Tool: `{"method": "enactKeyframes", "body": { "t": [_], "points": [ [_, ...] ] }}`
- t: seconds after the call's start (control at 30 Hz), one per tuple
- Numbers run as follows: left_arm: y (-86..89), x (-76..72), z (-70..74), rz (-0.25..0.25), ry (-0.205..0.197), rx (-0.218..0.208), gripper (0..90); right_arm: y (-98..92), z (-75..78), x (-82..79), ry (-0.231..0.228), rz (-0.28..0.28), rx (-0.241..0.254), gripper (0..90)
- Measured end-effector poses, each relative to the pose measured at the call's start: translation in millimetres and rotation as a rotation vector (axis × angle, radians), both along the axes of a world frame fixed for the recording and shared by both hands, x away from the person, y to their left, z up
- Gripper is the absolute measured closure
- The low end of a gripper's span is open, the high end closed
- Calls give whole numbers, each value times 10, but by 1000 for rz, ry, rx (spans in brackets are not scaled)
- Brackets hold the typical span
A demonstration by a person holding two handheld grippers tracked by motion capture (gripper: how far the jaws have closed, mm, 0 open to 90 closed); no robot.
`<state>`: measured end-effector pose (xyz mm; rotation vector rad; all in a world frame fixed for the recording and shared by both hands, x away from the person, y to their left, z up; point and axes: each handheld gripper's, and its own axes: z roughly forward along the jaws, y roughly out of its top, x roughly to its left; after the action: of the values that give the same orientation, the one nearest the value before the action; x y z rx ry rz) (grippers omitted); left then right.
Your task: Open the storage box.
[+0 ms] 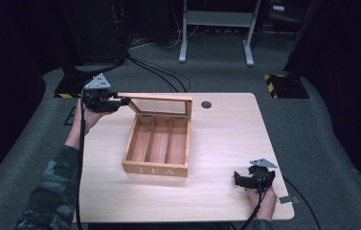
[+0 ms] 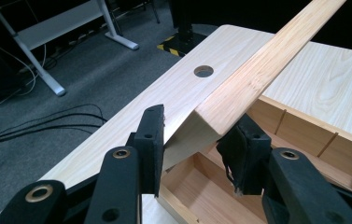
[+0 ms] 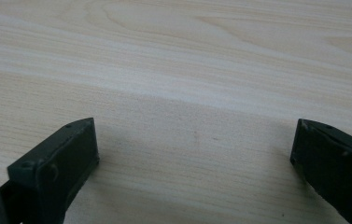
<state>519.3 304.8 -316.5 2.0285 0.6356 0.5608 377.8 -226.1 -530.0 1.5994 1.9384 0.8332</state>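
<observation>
Left gripper (image 2: 190,154): clamped on lid (image 2: 257,74) corner, lid raised upright over tea box (image 1: 156,143) at tabletop (image 1: 226,143) centre. Right gripper (image 3: 194,154): spread, idle near right front corner. Lid: stiff light wood, glazed, fragile; best held by frame edge.

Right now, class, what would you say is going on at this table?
A person is working with two hand-held grippers. The left gripper is shut on the corner of the lid of a wooden tea box, holding it raised so the box stands open. Its three compartments look empty. The right gripper rests open on the table near the front right corner, apart from the box, with nothing between its jaws.
</observation>
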Motion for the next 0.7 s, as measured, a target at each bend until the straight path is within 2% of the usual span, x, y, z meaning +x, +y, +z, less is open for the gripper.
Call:
{"method": "enactKeyframes", "body": {
  "t": [0.7],
  "points": [
    [-6, 53, 29, 4, -1, 7, 622, 0, 0, 0, 0, 0, 0, 2]
  ]
}}
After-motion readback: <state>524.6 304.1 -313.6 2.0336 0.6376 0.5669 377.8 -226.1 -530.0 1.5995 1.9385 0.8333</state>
